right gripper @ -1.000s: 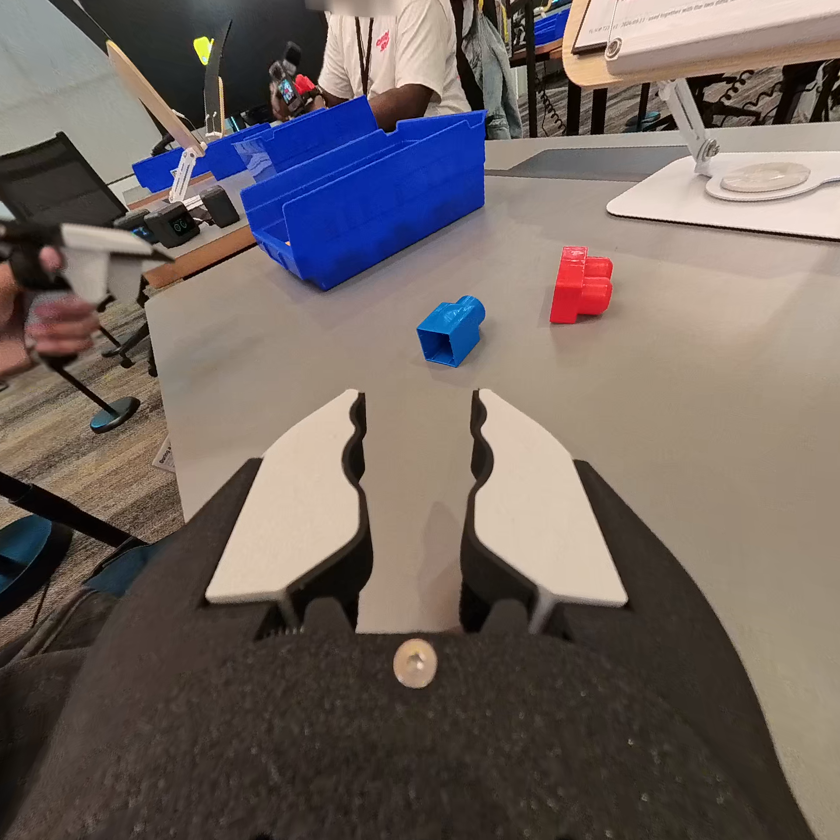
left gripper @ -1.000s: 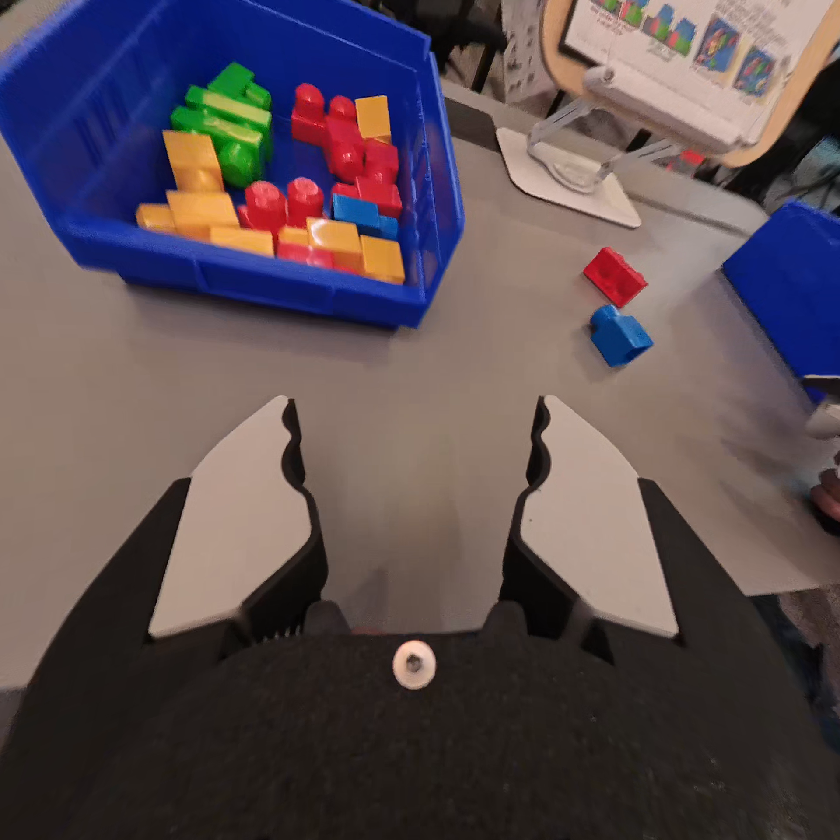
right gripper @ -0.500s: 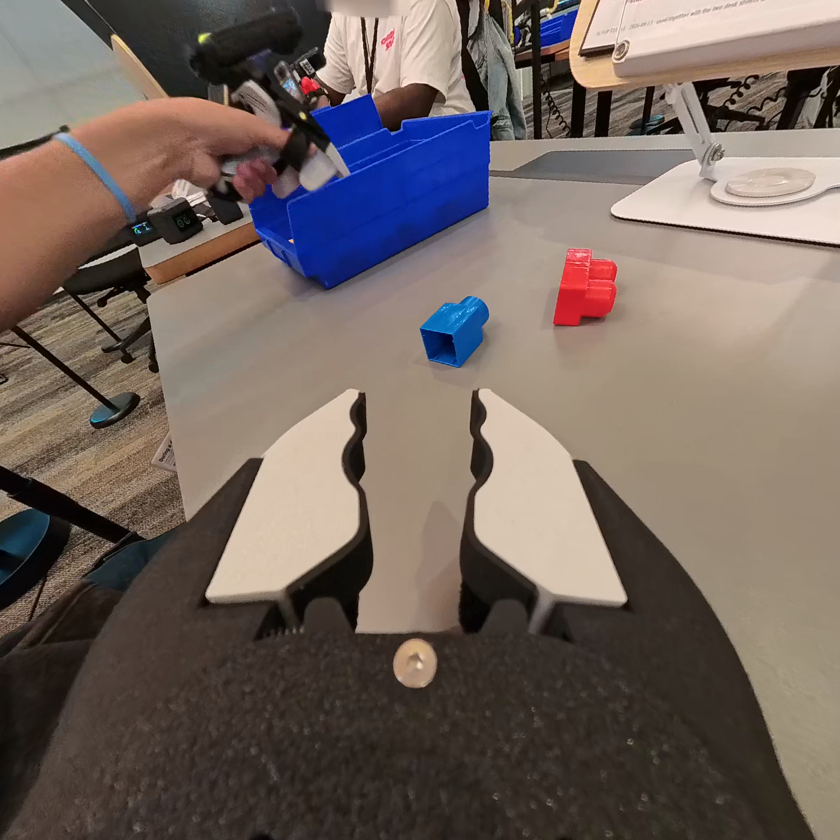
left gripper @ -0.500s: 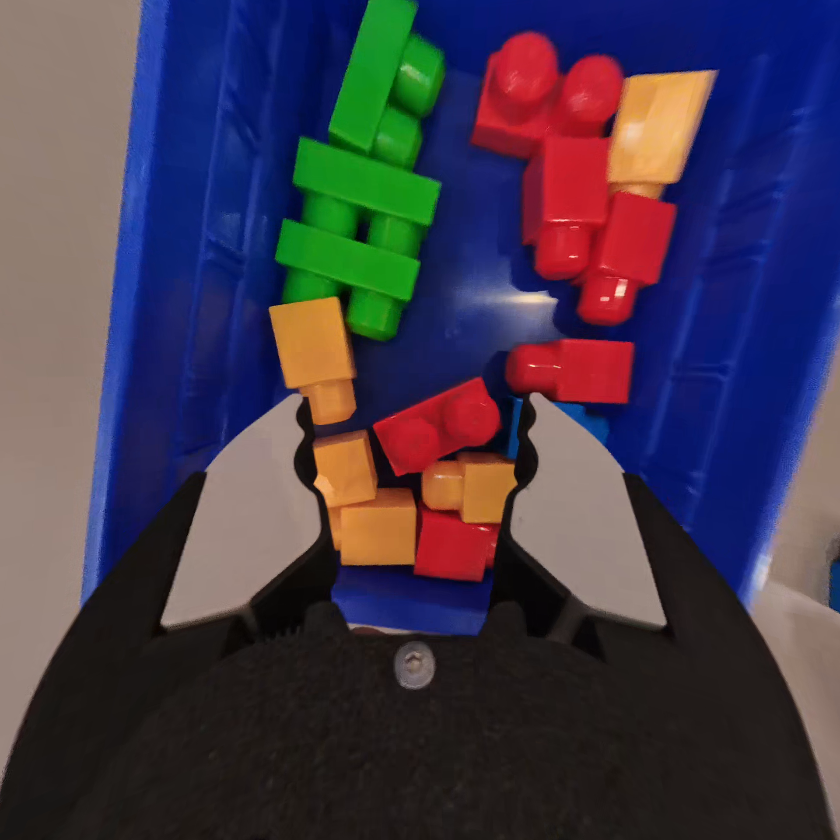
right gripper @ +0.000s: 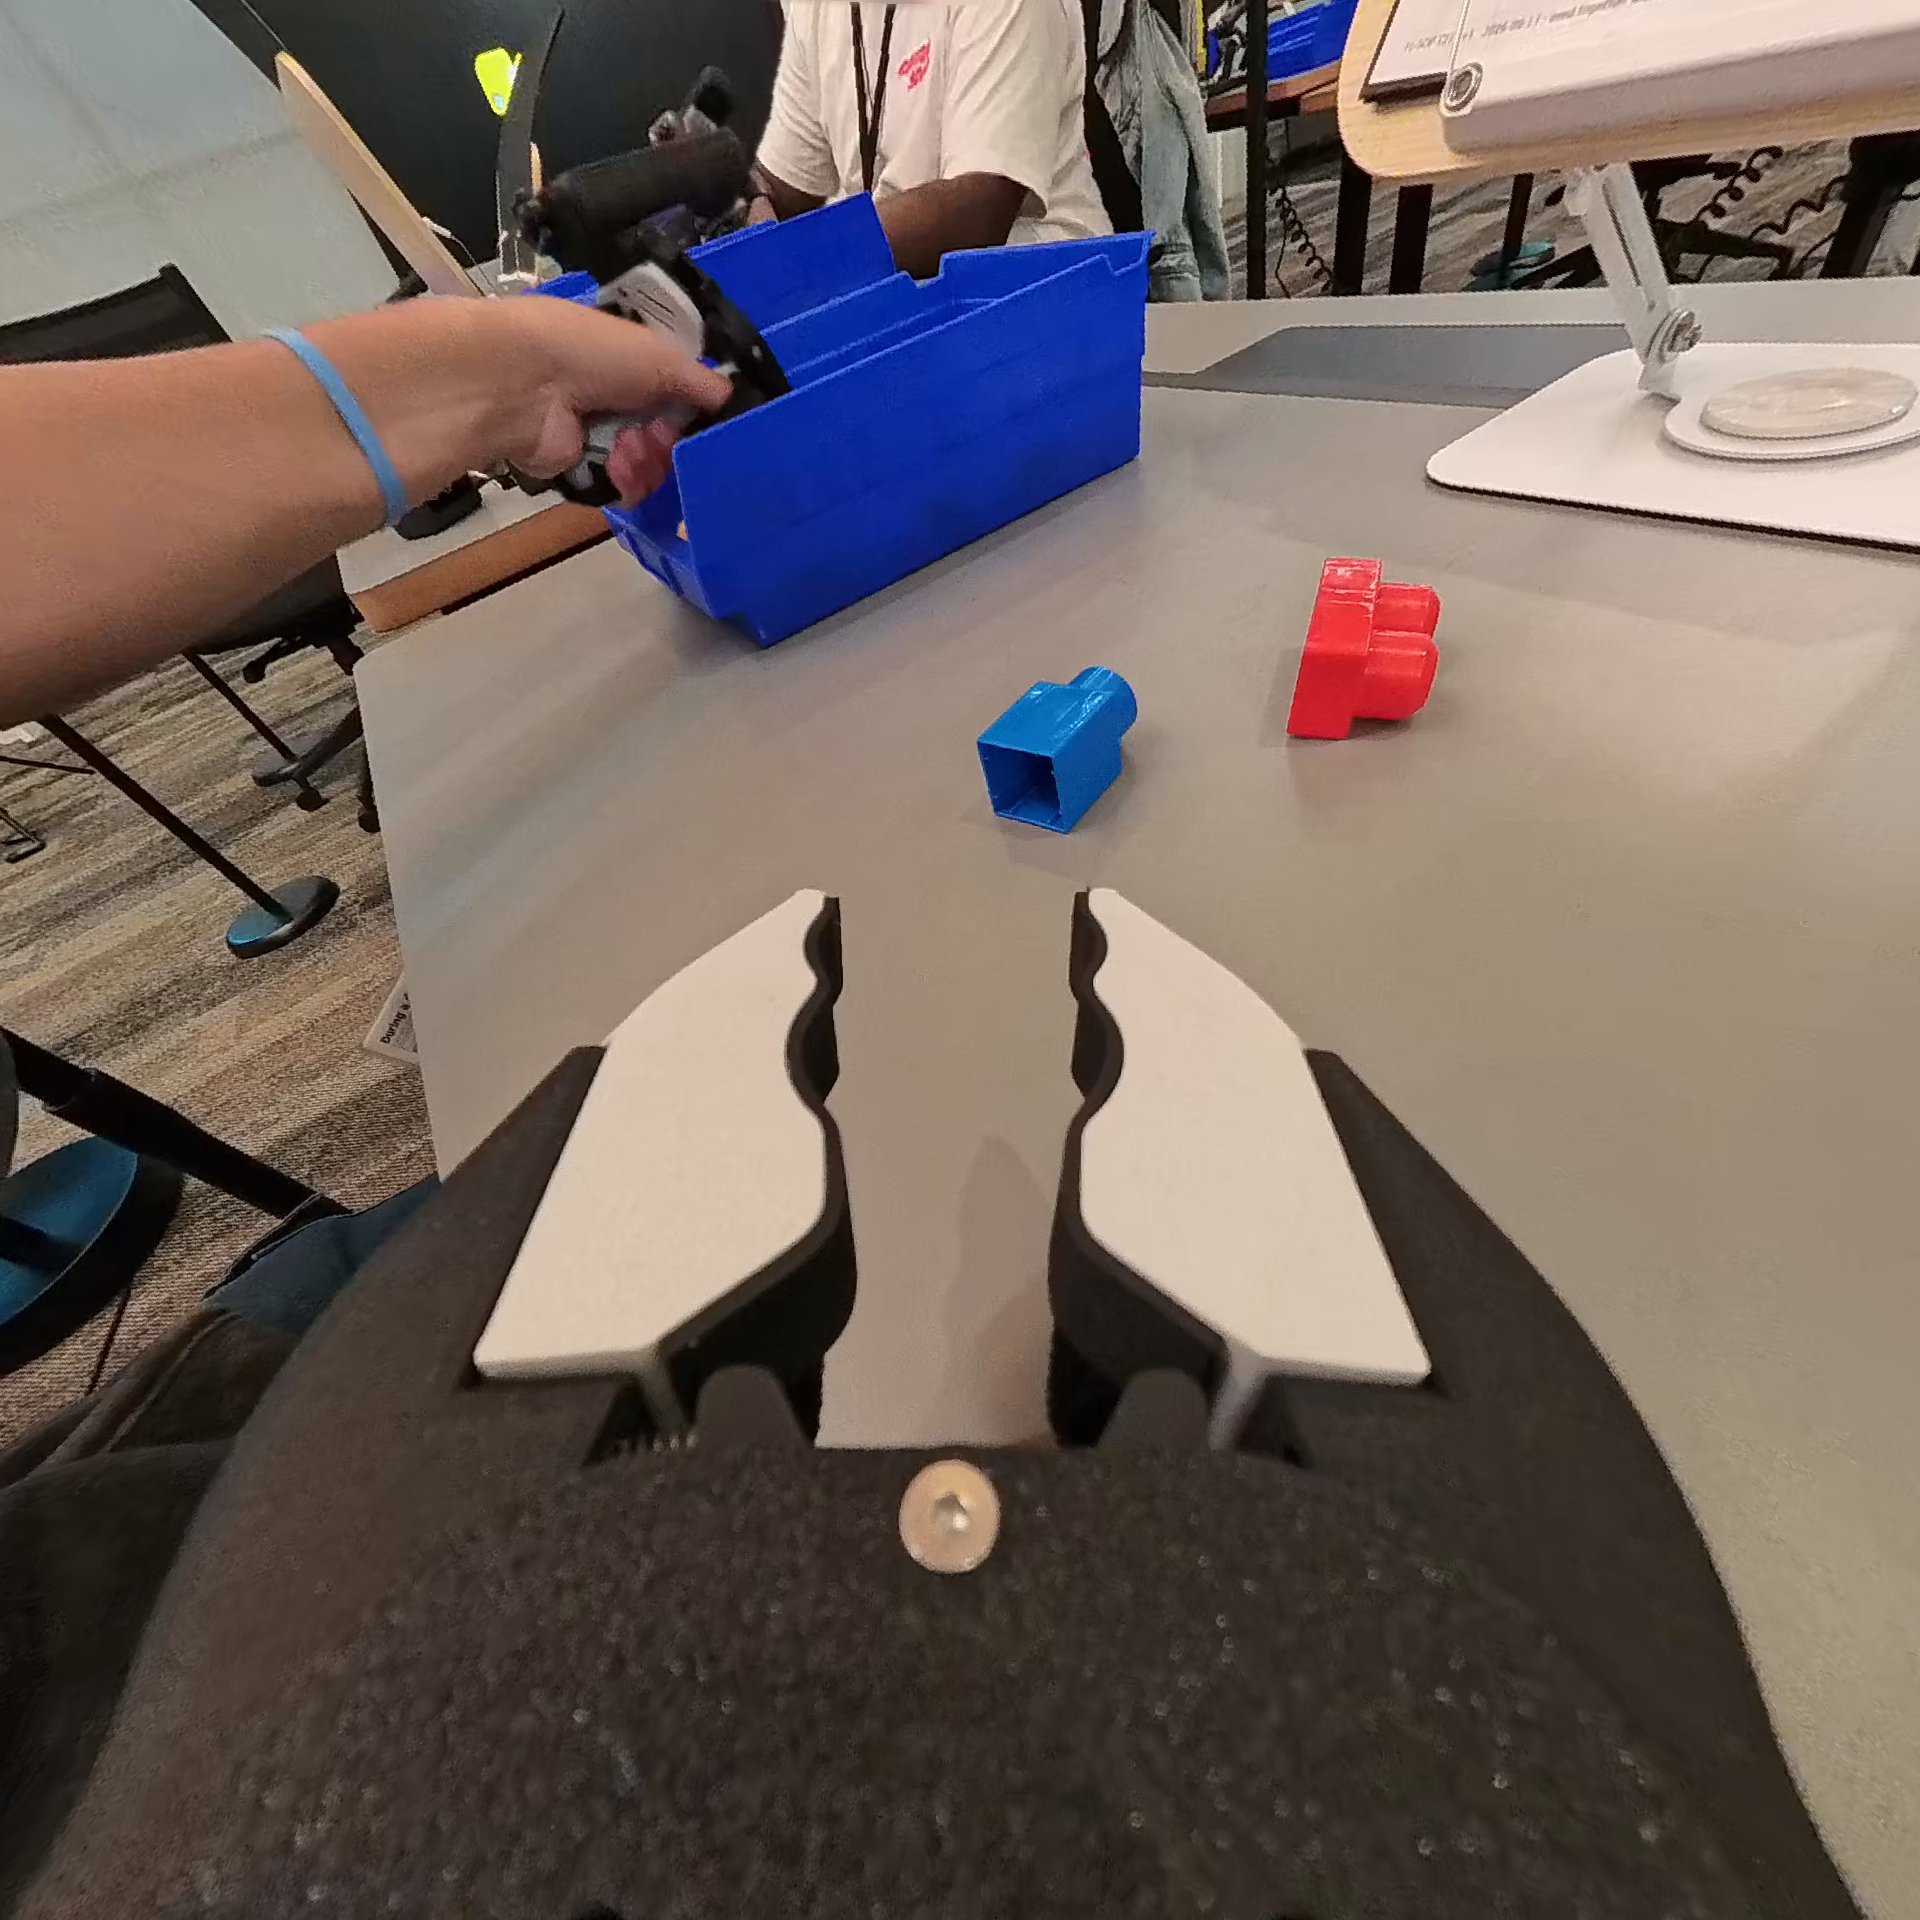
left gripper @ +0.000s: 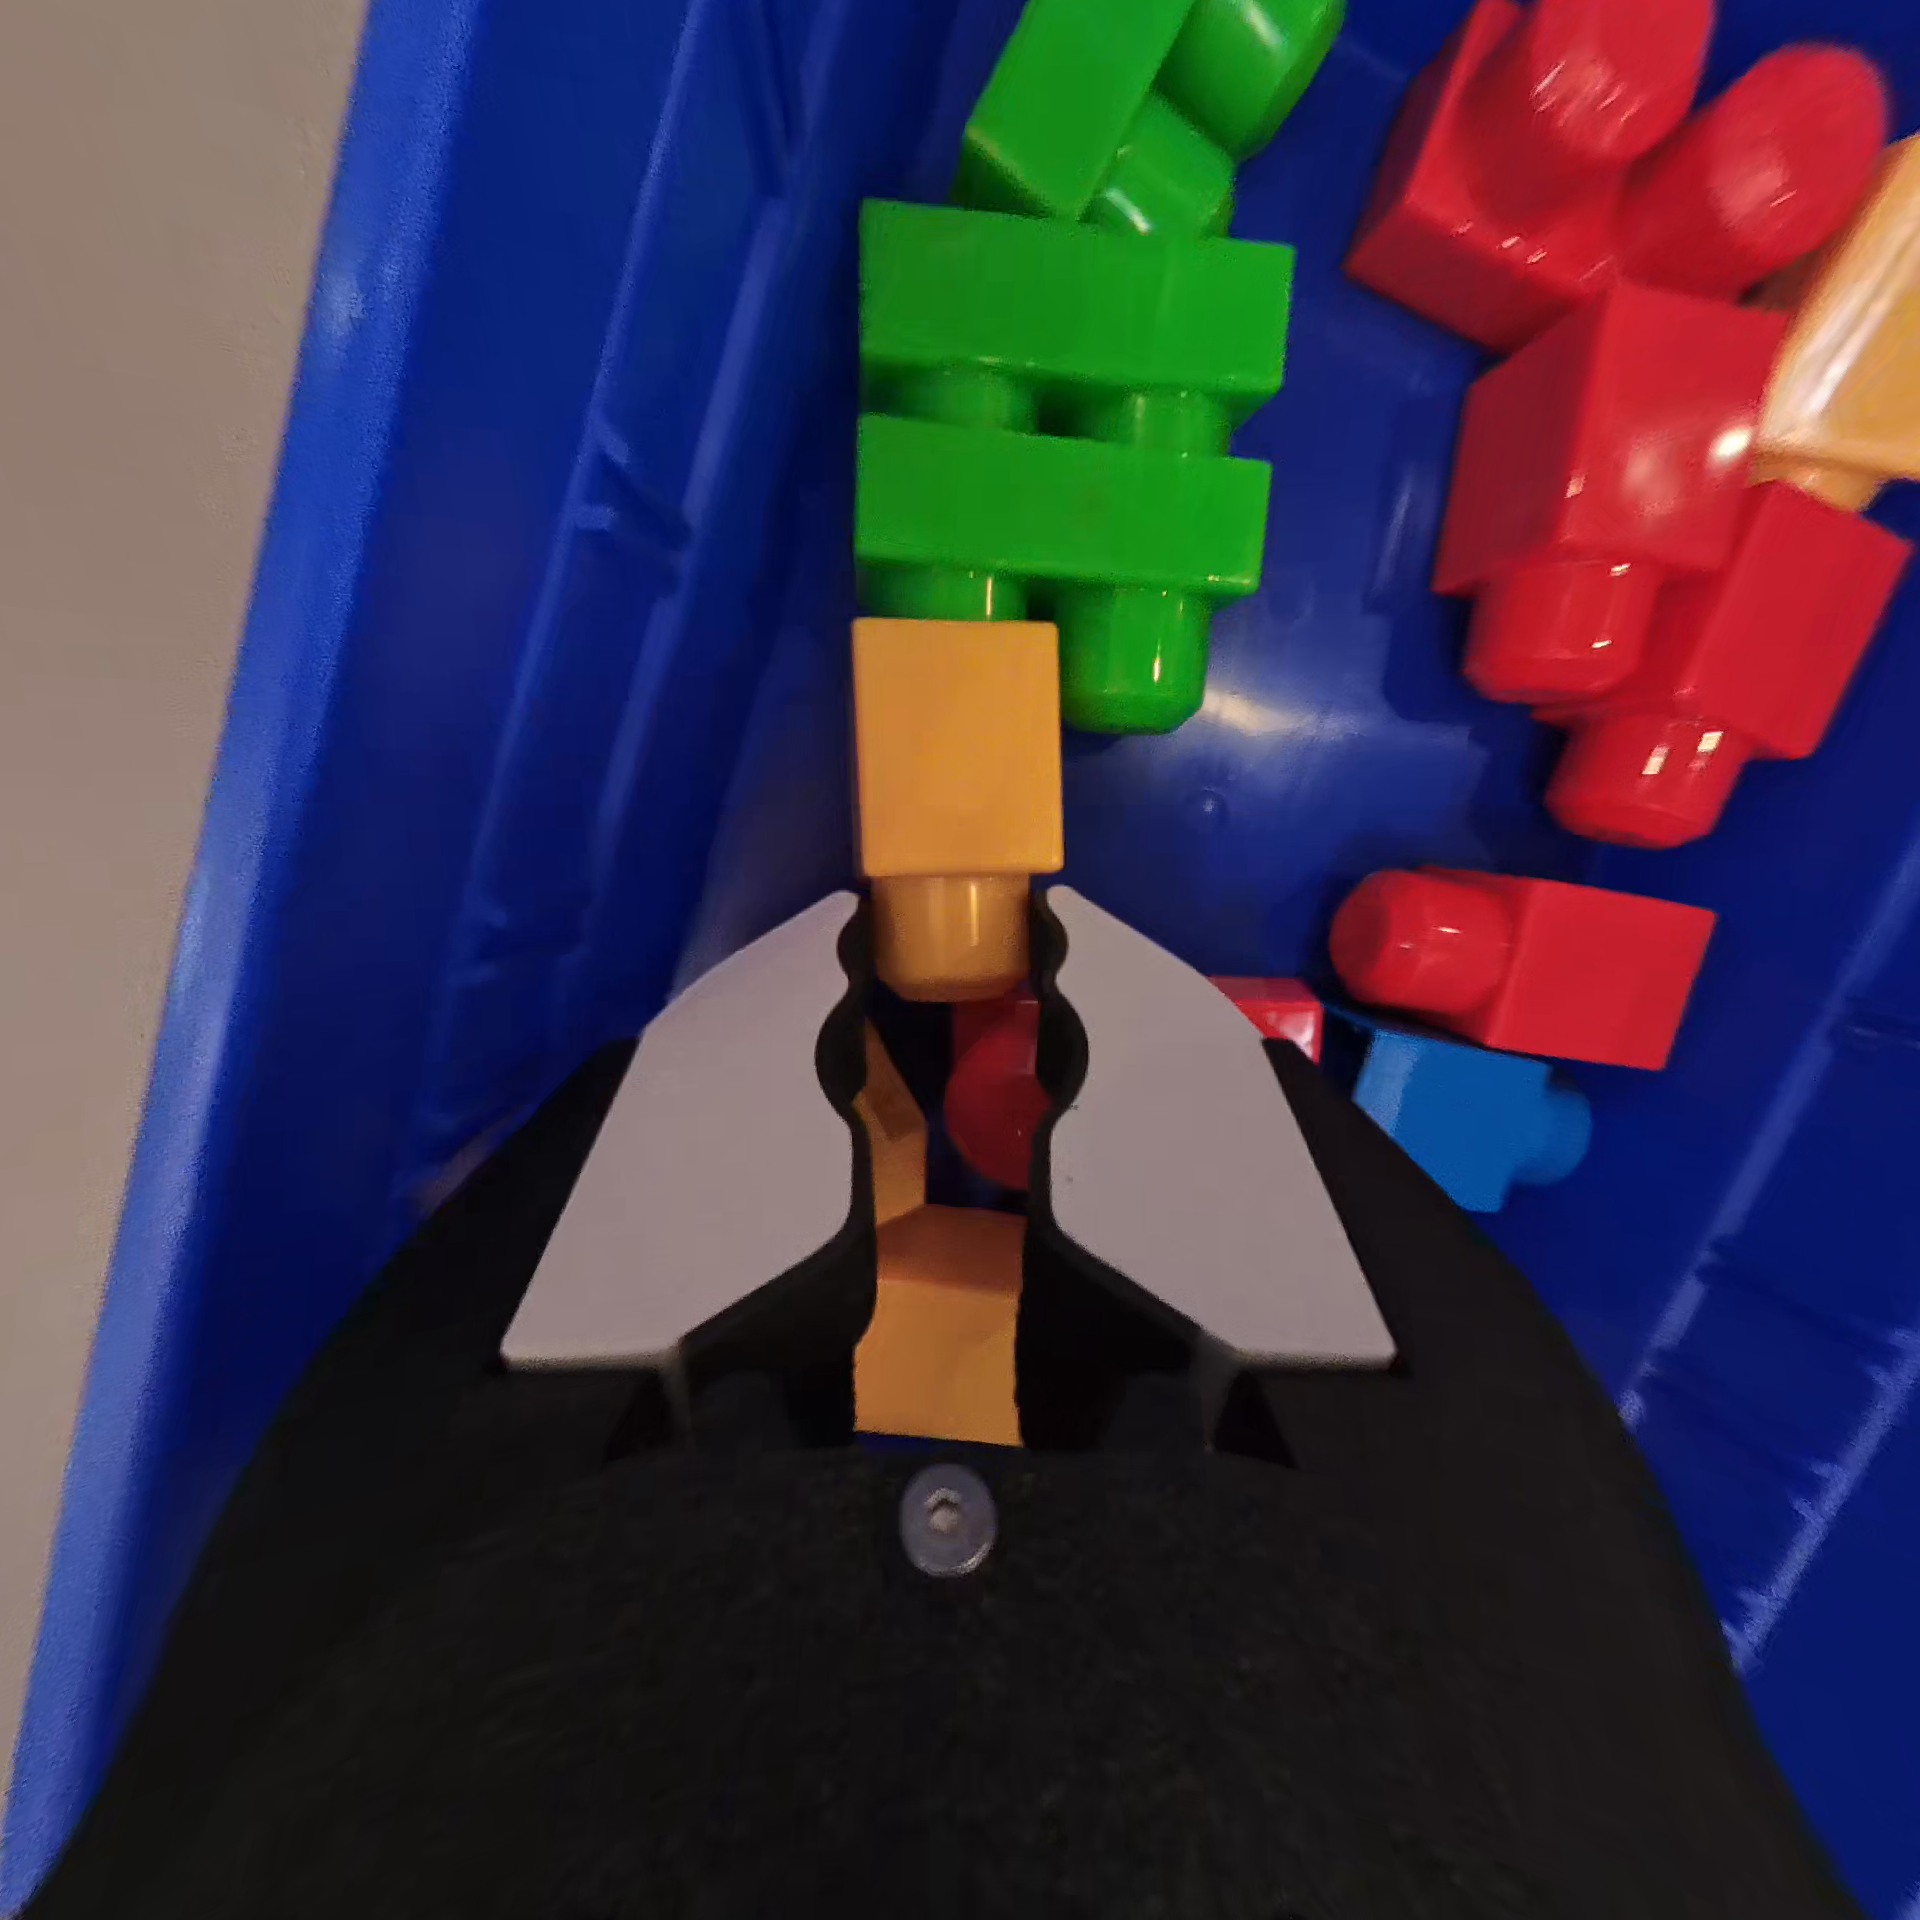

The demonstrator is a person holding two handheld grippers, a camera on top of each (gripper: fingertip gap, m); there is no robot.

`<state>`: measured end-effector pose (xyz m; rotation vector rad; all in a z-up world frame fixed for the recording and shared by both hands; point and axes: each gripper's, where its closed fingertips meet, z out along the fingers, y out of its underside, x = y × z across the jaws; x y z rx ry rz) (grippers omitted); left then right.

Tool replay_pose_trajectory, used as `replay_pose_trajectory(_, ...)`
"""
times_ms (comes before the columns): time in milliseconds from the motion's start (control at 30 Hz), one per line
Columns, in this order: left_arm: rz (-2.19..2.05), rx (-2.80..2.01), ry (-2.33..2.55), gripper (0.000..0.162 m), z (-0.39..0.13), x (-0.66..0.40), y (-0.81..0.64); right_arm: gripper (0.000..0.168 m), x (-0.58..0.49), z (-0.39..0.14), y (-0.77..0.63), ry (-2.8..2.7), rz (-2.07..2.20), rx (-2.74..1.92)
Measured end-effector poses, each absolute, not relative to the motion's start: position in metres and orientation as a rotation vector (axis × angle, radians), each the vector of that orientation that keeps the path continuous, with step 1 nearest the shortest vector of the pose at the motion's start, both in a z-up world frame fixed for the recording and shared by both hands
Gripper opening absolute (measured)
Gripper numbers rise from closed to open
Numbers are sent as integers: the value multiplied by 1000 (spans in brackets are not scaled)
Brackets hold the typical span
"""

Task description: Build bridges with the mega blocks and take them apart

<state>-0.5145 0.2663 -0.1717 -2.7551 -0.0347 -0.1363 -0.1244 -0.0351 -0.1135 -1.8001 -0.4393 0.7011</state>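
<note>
My left gripper (left gripper: 951, 914) is down inside the blue bin (left gripper: 582, 520), its fingertips closed on the stud of a yellow single block (left gripper: 956, 748). Around it lie green blocks (left gripper: 1070, 416), red blocks (left gripper: 1621, 499), a blue block (left gripper: 1465, 1122) and more yellow ones under the fingers. My right gripper (right gripper: 956, 914) is open and empty low over the grey table. Ahead of it lie a blue single block (right gripper: 1055, 748) and a red two-stud block (right gripper: 1361, 655), both on their sides. The right wrist view also shows the bin (right gripper: 914, 468) with a hand (right gripper: 499, 395) holding the left gripper in it.
A white stand base (right gripper: 1714, 447) sits at the far right of the table, carrying a board above. The table's left edge (right gripper: 384, 831) drops to carpeted floor with chair bases. A person in a white shirt (right gripper: 935, 104) sits behind the bin. My hands' fingertips stand some 50 cm from each other.
My left gripper went from over the table into the bin, shifted left and closed on the yellow block's stud. My right gripper has barely moved.
</note>
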Motion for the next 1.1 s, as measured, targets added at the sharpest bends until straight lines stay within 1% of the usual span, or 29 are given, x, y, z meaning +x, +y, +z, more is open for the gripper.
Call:
replay_pose_trajectory(167,-163,-2731,32,28,-160,-513,262,42,-125,-114,-35,-440,703,-1803)
replay_pose_trajectory(233,-209,-2685,54,28,-147,-512,259,42,-125,-114,-35,-441,699,-1801)
replay_pose_trajectory(367,-255,-2505,195,28,-96,-502,242,42,-125,-114,-35,-441,697,-1802)
replay_pose_trajectory(467,-355,-2287,404,28,-48,-470,210,41,-124,-113,-35,-432,704,-1798)
replay_pose_trajectory(567,-416,-2126,664,28,-27,-423,158,41,-123,-112,-35,-426,707,-1792)
replay_pose_trajectory(633,-515,-2049,876,28,-36,-378,115,41,-123,-112,-35,-426,702,-1790)
replay_pose_trajectory(667,-560,-2045,984,28,-49,-358,94,41,-123,-112,-35,-428,698,-1790)
replay_pose_trajectory(733,-578,-2098,1144,28,-86,-329,63,41,-124,-112,-35,-433,687,-1792)
replay_pose_trajectory(833,-443,-2188,1244,28,-134,-310,51,41,-124,-113,-35,-436,676,-1793)
replay_pose_trajectory(900,-415,-2081,1469,28,-145,-297,44,41,-124,-113,-36,-437,675,-1794)
replay_pose_trajectory(967,-536,-1965,1664,28,-144,-279,32,41,-125,-113,-36,-439,672,-1794)
replay_pose_trajectory(1033,-620,-1975,1766,28,-145,-269,31,41,-125,-113,-36,-440,669,-1796)
replay_pose_trajectory(1100,-582,-1974,1857,28,-152,-264,40,41,-125,-114,-36,-443,669,-1798)
